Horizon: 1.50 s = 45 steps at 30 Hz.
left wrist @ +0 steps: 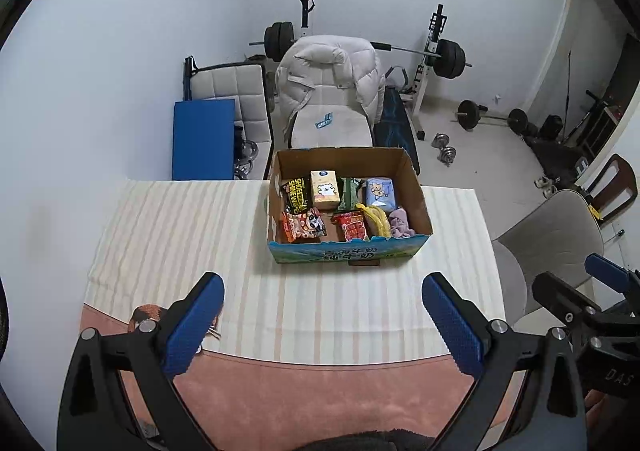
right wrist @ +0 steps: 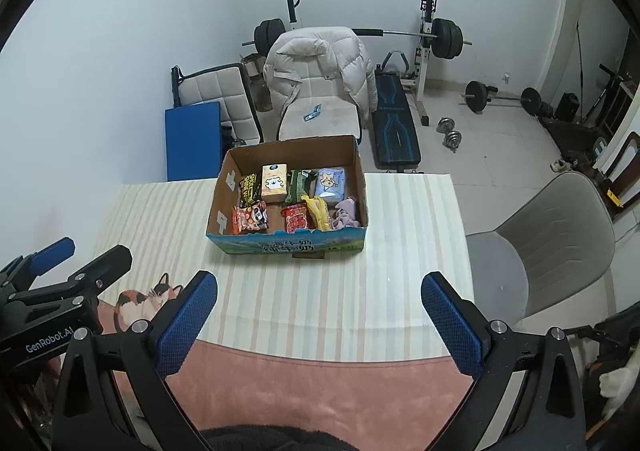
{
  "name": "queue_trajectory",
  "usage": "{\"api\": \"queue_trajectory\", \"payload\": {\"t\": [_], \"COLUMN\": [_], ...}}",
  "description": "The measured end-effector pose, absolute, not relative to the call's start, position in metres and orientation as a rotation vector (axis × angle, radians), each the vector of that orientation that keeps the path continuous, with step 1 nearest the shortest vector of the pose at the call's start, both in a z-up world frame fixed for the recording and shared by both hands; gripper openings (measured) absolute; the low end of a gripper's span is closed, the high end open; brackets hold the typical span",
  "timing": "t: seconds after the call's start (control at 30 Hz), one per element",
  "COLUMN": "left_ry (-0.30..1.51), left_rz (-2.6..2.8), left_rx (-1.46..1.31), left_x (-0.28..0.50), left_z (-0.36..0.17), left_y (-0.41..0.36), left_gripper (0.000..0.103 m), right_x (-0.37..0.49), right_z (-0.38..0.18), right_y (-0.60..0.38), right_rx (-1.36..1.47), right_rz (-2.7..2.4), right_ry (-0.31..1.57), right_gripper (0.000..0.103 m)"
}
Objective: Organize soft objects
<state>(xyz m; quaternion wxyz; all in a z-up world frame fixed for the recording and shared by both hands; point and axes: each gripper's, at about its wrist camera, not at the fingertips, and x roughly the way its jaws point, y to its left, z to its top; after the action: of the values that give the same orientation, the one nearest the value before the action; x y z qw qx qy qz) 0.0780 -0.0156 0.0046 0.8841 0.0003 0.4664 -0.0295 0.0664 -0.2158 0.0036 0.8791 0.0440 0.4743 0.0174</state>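
An open cardboard box [left wrist: 416, 187] [right wrist: 224, 179] stands at the far edge of the striped cloth. It holds several soft packs: a yellow tissue pack [left wrist: 325, 190] [right wrist: 274, 183], a blue tissue pack [left wrist: 380, 193] [right wrist: 330, 183], snack bags [left wrist: 302, 225] [right wrist: 250, 219], a yellow cloth [left wrist: 378, 219] [right wrist: 318, 213] and a pink cloth [left wrist: 401, 223] [right wrist: 346, 213]. My left gripper [left wrist: 323, 311] is open and empty, near the table's front. My right gripper [right wrist: 319, 311] is open and empty beside it; it also shows at the right edge of the left wrist view [left wrist: 576, 287].
A striped cloth [left wrist: 180, 251] [right wrist: 400, 251] covers a pink table mat [left wrist: 300, 399] [right wrist: 320, 387] with a cat picture [right wrist: 148, 299]. Behind the table stand a chair with a white puffer jacket [left wrist: 328, 79] [right wrist: 320, 59], a weight bench and barbells. A grey chair [left wrist: 548, 243] [right wrist: 552, 243] stands at the right.
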Motion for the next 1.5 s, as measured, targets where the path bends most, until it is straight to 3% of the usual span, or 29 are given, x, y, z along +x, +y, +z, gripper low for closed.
{"api": "queue_trajectory", "payload": {"t": [1.5], "left_ry": [0.888], "left_rz": [-0.037], "left_rx": [0.006], "left_x": [0.091], "left_z": [0.012], "left_y": [-0.018], "left_gripper": [0.102], "right_x": [0.080], "right_z": [0.027], "right_y": [-0.221], "right_rx": [0.021], "right_rz": [-0.074], "right_ry": [0.871], "right_gripper": [0.103]}}
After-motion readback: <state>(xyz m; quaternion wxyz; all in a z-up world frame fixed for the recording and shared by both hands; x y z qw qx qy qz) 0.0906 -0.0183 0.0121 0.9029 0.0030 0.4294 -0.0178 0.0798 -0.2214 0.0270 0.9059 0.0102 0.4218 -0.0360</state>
